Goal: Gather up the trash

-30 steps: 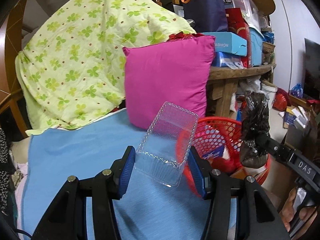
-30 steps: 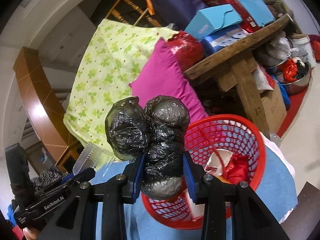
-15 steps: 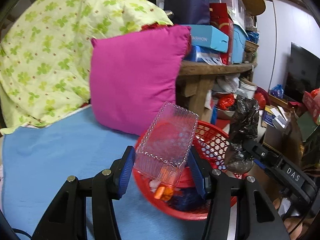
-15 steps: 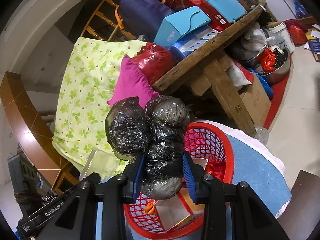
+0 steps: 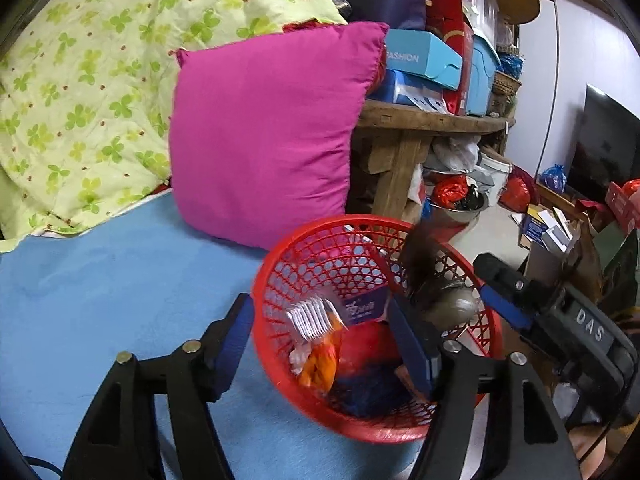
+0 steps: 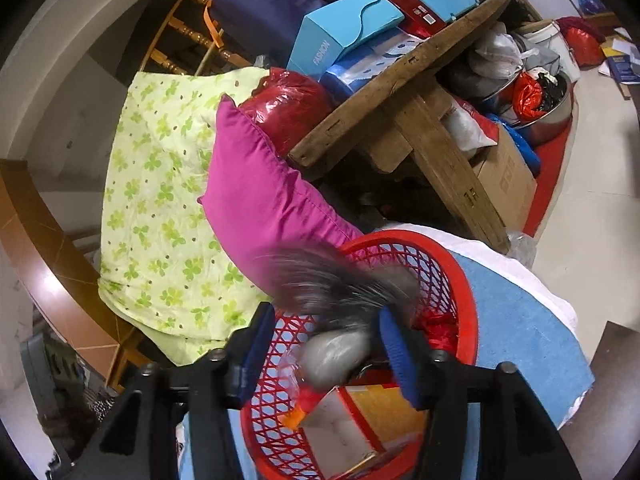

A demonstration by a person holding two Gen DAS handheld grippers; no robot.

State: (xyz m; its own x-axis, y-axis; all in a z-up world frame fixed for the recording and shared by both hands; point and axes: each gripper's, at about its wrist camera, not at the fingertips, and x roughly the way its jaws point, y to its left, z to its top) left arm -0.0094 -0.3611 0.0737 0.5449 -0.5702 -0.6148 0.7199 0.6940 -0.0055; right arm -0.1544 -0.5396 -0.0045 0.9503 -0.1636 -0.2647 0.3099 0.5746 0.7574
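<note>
Two hand-held grippers open, one red basket, one pink cushion

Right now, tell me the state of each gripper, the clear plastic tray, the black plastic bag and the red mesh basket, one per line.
Left gripper: open, jaws just opened, nothing pressed between the pads.
Right gripper: open, jaws just opened, pads off the bag.
Clear plastic tray: released, blurred, dropping into the basket.
Black plastic bag: released, blurred, falling over the basket.
Red mesh basket: upright on the blue cloth, partly filled with trash.
</note>
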